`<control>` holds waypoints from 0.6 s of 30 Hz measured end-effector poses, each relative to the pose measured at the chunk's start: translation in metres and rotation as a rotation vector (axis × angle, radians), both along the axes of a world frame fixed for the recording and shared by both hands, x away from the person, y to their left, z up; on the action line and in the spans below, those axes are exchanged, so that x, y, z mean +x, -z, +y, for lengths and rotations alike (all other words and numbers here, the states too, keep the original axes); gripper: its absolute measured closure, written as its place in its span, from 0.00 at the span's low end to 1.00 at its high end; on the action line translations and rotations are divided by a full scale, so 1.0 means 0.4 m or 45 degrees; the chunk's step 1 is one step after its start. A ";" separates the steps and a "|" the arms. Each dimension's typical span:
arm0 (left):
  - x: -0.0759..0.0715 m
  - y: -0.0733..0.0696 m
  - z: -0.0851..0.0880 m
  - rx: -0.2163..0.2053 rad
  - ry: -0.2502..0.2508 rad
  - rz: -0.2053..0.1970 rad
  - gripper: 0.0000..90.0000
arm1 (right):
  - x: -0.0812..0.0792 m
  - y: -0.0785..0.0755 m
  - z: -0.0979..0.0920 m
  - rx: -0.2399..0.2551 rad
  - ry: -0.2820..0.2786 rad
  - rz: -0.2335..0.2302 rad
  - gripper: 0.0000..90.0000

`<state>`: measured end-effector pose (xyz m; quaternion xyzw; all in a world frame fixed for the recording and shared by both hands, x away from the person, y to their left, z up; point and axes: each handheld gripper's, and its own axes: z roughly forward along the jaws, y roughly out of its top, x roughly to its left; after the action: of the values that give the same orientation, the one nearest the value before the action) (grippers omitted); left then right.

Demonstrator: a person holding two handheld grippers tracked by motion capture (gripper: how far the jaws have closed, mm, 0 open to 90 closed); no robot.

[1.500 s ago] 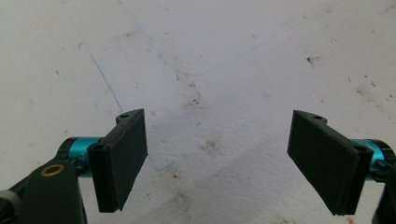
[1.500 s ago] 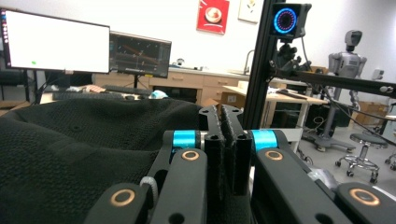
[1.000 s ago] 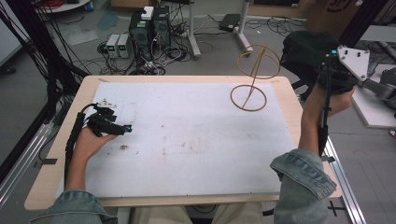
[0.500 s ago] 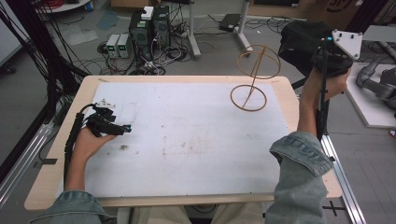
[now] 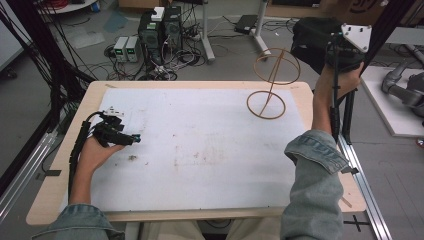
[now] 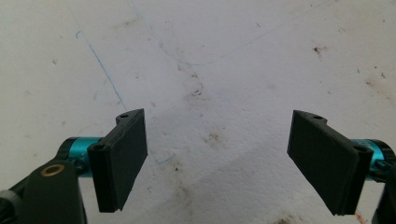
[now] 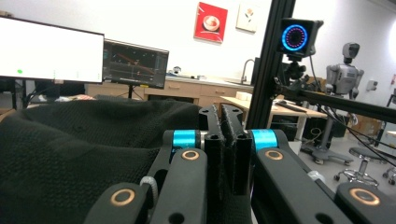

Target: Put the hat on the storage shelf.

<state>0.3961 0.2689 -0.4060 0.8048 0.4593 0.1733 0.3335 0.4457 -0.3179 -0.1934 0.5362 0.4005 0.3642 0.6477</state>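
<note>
High view | right gripper [image 5: 345, 47] clamped on black knitted fabric [image 5: 312, 37] | left gripper [image 5: 131, 139] agape, empty | I'd lift clear of wooden ring stand [image 5: 272, 82].

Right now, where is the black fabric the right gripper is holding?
In the high view the black fabric hangs off the table's far right corner, pinched in the raised right gripper, just right of the wooden ring stand.

The high view looked forward and down over the whole tabletop [image 5: 200, 150]. The left gripper view hovered close above that same white surface; the right gripper view faced level across the room.
</note>
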 end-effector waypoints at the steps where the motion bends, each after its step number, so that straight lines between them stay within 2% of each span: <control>1: 0.000 -0.001 0.001 -0.003 0.002 0.002 0.23 | 0.004 0.002 0.006 0.000 -0.004 0.004 0.98; 9: -0.003 -0.004 0.007 -0.013 0.006 -0.006 0.23 | 0.029 0.012 0.050 -0.041 -0.032 0.008 0.98; 18: -0.005 -0.005 0.010 -0.025 -0.003 -0.008 0.23 | 0.041 0.022 0.103 -0.095 -0.085 0.022 0.98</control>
<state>0.3942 0.2730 -0.4039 0.8006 0.4608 0.1717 0.3425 0.4620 -0.2768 -0.2021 0.5010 0.4370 0.3657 0.6513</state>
